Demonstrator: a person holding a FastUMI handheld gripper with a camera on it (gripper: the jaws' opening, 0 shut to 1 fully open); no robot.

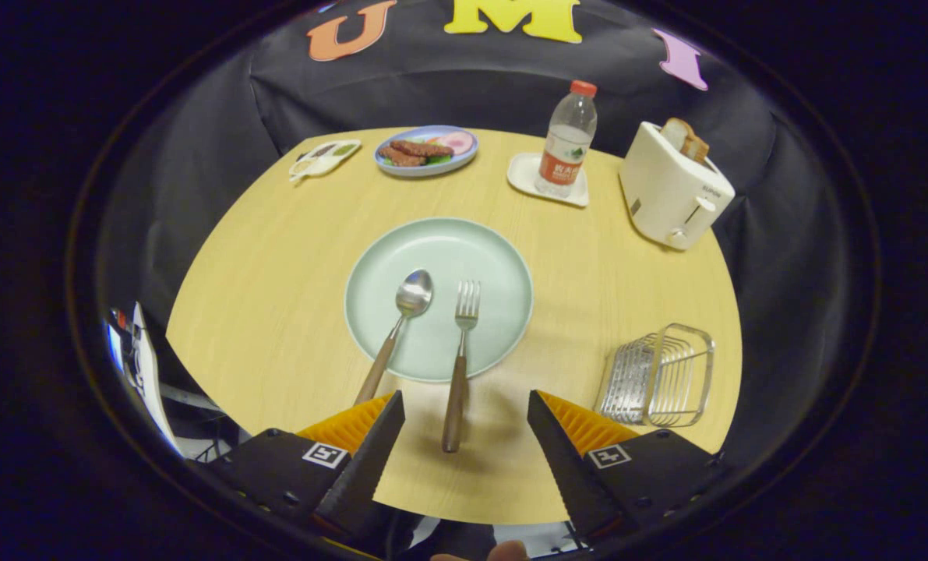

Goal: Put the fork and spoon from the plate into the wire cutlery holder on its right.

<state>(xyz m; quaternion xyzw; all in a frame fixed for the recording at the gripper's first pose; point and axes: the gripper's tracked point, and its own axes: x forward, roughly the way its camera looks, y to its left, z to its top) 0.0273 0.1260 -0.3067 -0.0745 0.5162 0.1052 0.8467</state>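
I am looking down along my gripper [466, 413] at a round wooden table [276, 312]. The two fingers are spread wide and hold nothing. The brown handle of the fork [459, 374] lies between them, its end reaching off the plate toward me.

The pale green plate [495, 257] sits just ahead of the fingers, at twelve o'clock. On it the fork lies almost straight, tines pointing away. The spoon [397, 331] lies beside it at eleven o'clock, its handle slanting toward my left finger and passing close by that fingertip. The wire cutlery holder [658, 374] stands at two o'clock, just right of the plate, and looks empty.

Farther off, a water bottle [566, 140] and a toaster [670, 187] stand at one o'clock.

Risks, as I judge them: closing on the fork could nudge the spoon handle, since the two lie near each other. A low grip on the slim handle might slip or drag the plate. The light wire holder could tip or slide if the fork goes in at a slant.
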